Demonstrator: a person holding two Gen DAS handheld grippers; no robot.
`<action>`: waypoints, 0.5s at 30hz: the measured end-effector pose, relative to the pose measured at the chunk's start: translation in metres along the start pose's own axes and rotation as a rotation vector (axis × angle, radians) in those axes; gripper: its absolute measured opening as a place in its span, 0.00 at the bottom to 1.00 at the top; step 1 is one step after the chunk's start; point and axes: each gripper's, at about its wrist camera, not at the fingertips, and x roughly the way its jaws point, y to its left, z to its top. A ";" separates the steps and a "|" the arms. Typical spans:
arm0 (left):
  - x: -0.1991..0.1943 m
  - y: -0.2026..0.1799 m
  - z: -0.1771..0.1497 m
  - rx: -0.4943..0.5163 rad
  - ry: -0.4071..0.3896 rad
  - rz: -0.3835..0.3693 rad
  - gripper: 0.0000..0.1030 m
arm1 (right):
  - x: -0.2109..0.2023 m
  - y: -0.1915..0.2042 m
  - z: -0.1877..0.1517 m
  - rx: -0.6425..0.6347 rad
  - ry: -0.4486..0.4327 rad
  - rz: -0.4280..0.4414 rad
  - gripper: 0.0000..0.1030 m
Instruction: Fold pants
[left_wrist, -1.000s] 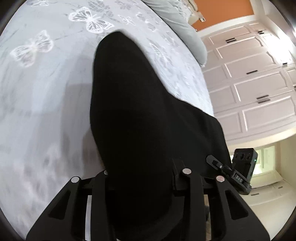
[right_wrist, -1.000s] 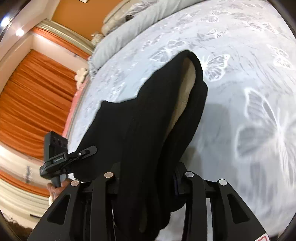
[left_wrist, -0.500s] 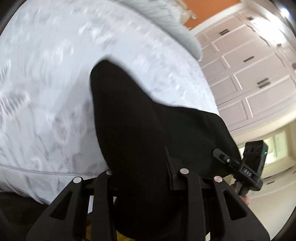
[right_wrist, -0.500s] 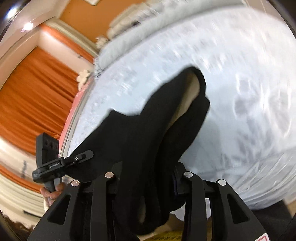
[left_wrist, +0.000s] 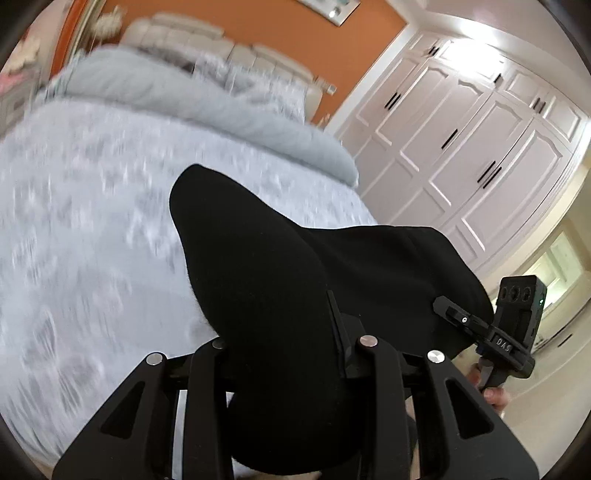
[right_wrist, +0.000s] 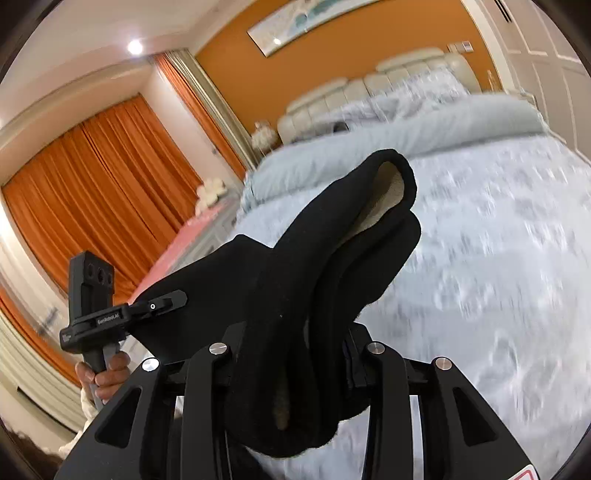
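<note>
The black pants (left_wrist: 266, 280) with a beige fleece lining (right_wrist: 384, 199) hang stretched between both grippers, lifted above the bed. My left gripper (left_wrist: 284, 354) is shut on one edge of the pants; the cloth bulges out between its fingers. My right gripper (right_wrist: 295, 354) is shut on the other edge, where folded layers bunch up. The right gripper shows in the left wrist view (left_wrist: 502, 328) at the far right, and the left gripper shows in the right wrist view (right_wrist: 107, 314) at the left. The fingertips are hidden by cloth.
A bed with a pale butterfly-print cover (left_wrist: 81, 229) lies below and ahead, a grey duvet roll (left_wrist: 207, 107) and a cream headboard (right_wrist: 369, 88) at its far end. White wardrobe doors (left_wrist: 465, 147) stand to the right, orange curtains (right_wrist: 92, 184) to the left.
Both grippers have risen and tilted up with the pants, pulling back toward the bed's foot. The headboard, wall and curtains have come into view. Both grips are unchanged.
</note>
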 end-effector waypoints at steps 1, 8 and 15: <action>0.002 -0.002 0.012 0.017 -0.021 0.013 0.28 | 0.007 -0.003 0.012 -0.004 -0.015 0.004 0.32; 0.039 -0.002 0.104 0.141 -0.178 0.121 0.29 | 0.071 -0.036 0.095 -0.016 -0.105 0.028 0.32; 0.114 0.030 0.163 0.187 -0.253 0.189 0.29 | 0.154 -0.077 0.139 0.001 -0.152 0.017 0.32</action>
